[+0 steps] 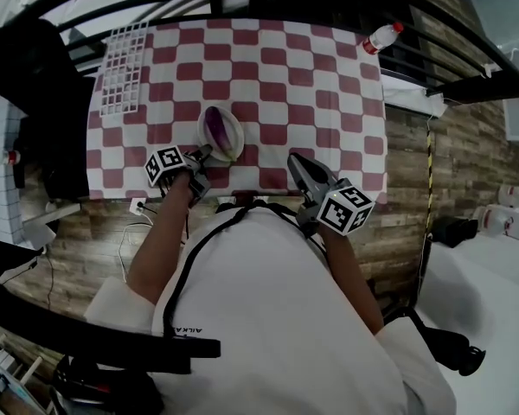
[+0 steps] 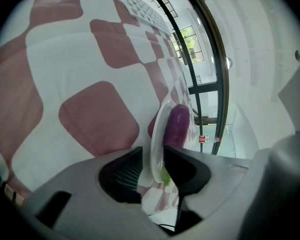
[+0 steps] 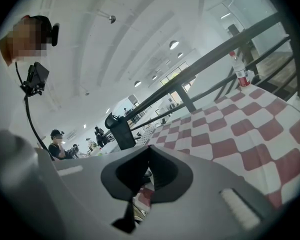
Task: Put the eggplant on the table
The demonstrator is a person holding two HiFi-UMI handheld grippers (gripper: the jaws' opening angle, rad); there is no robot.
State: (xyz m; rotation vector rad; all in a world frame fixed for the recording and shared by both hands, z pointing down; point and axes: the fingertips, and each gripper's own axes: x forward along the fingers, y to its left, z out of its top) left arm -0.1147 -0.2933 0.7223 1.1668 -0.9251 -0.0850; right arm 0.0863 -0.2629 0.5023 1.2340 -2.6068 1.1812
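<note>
**On the checked surface: eggplant on its plate, left claw open at the rim**

At far left, a white wire rack (image 1: 124,67) lies on the corner of the red-and-white checked surface (image 1: 311,85). To its right, near the front edge, the left claw (image 1: 201,154) points at a white plate (image 1: 238,132). Its jaws stand apart with the near rim of the plate between them, not clamped. The purple eggplant (image 1: 216,128) lies on the plate, which rests flat on the surface, so the placing looks done.

The step in hand seems to be the release. Doing it well means drawing the left claw straight back along its own line, with no lift or twist, so neither jaw hooks the rim and tips the plate.

Further right, the right claw (image 1: 294,161) hovers over the front edge, closed and empty. A bottle (image 1: 382,38) stands at the far right corner.

The plate sits close to the front edge. Beyond it and to the right, the cloth is bare.
</note>
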